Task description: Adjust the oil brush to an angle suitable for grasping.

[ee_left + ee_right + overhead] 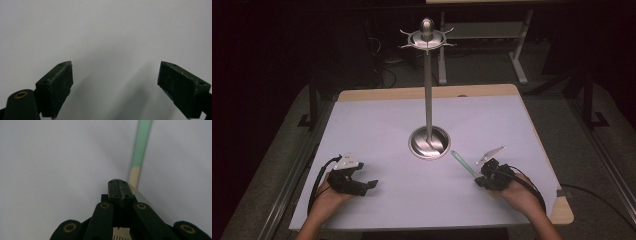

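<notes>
A tall metal stand [429,90] rises from a round base [429,142] at the table's middle, with short hooks around its top disc [427,39]. A slim green stick [463,164] with a cream end lies on the white tabletop to the right of the base. My right gripper [477,180] sits at its near end. In the right gripper view the jaws are shut [118,185] with nothing between them, and the stick [142,142] runs past their right side. My left gripper [371,186] rests low at the front left. Its jaws stand wide open [115,85] over bare tabletop.
The white tabletop [377,125] has a wooden rim at the back and right. A cable [592,192] trails off the right edge. Another table's legs [517,55] stand on the dark floor behind.
</notes>
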